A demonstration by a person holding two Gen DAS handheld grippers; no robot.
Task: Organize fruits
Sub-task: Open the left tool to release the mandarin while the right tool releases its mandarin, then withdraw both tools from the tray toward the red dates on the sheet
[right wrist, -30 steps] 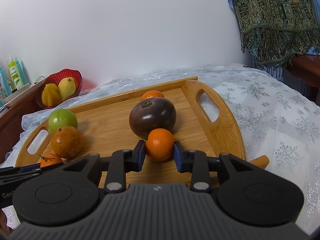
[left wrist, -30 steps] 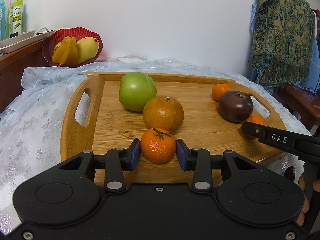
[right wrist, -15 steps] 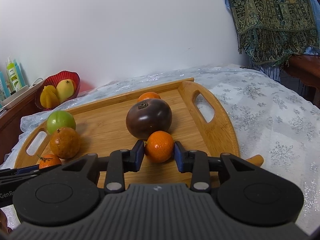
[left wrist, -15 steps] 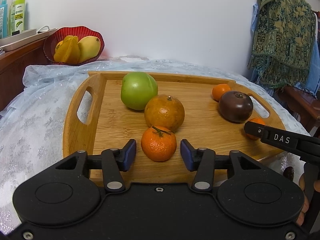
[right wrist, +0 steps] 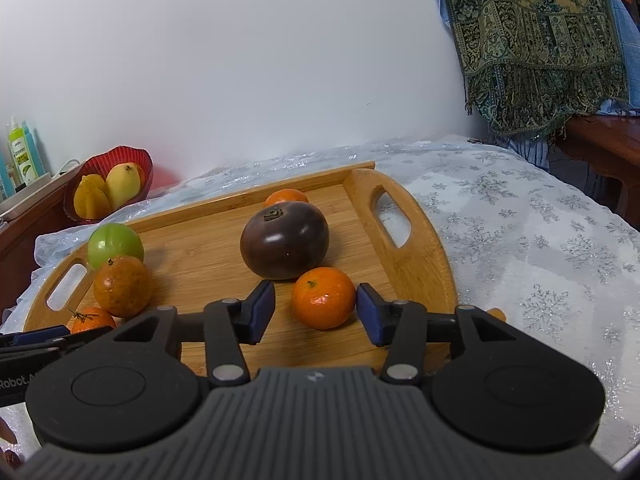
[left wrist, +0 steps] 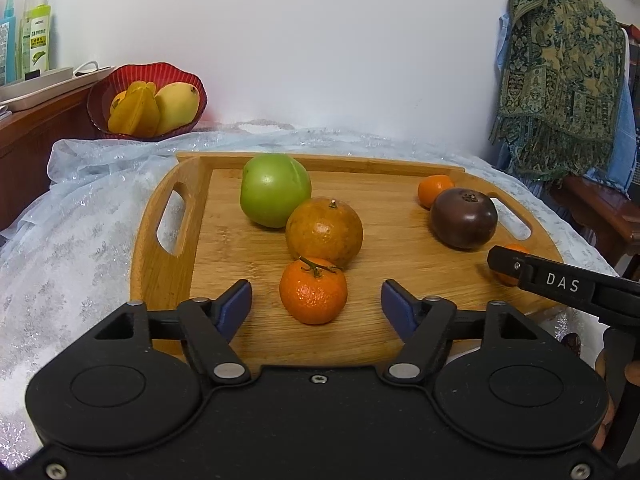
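Wooden tray [left wrist: 162,264] on snowflake tablecloth [right wrist: 520,216]: six fruits are held.

Left gripper [left wrist: 316,308]: jaws are opening, pads clear of stemmed mandarin [left wrist: 313,290] near the front rim; bare board is seen on both sides.

Right gripper [right wrist: 316,312]: jaws are opening; small mandarin [right wrist: 323,298] is set between them, just beside the right pad, before the purple fruit [right wrist: 285,240].

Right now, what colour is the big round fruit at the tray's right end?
Dark purple-brown, glossy fruit; clearest in the right wrist view.
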